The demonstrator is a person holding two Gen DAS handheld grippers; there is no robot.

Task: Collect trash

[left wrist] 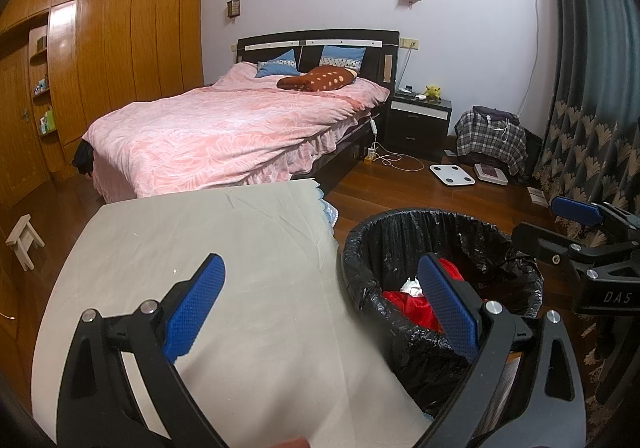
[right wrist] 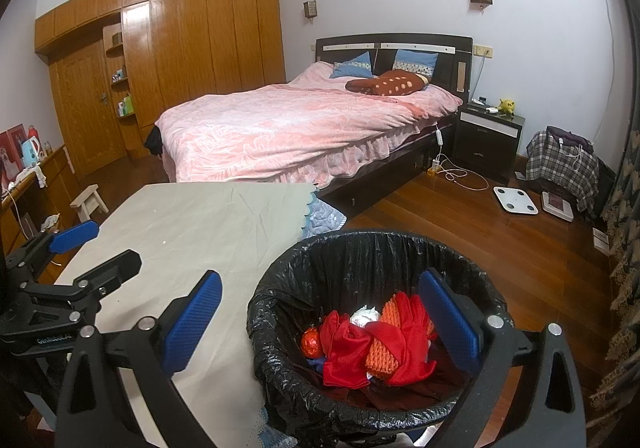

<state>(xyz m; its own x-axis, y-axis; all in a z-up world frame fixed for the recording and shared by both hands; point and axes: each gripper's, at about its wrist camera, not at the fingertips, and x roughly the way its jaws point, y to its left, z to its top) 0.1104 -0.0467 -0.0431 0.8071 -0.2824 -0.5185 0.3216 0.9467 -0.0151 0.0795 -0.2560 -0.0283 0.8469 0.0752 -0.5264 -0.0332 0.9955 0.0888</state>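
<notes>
A trash bin lined with a black bag [left wrist: 400, 244] [right wrist: 288, 288] stands on the floor at the right side of a table under a grey cloth [left wrist: 224, 248] [right wrist: 208, 224]. Inside the bin lie red cloth [right wrist: 348, 352], an orange knitted piece [right wrist: 380, 356], crumpled white paper [right wrist: 366, 315] and a shiny red ball [right wrist: 311, 342]. My left gripper [left wrist: 320, 304] is open and empty, over the table's right edge and the bin rim. My right gripper [right wrist: 320, 318] is open and empty above the bin. The right gripper also shows in the left wrist view [left wrist: 576, 224], beyond the bin.
A bed with a pink cover [right wrist: 304, 127] stands behind the table. A dark nightstand [right wrist: 490, 135], a white scale [right wrist: 515, 199] and a plaid-covered pile [right wrist: 560, 167] sit on the wood floor at right. A small stool [right wrist: 89, 201] stands at left. Curtains [left wrist: 592, 107] hang at far right.
</notes>
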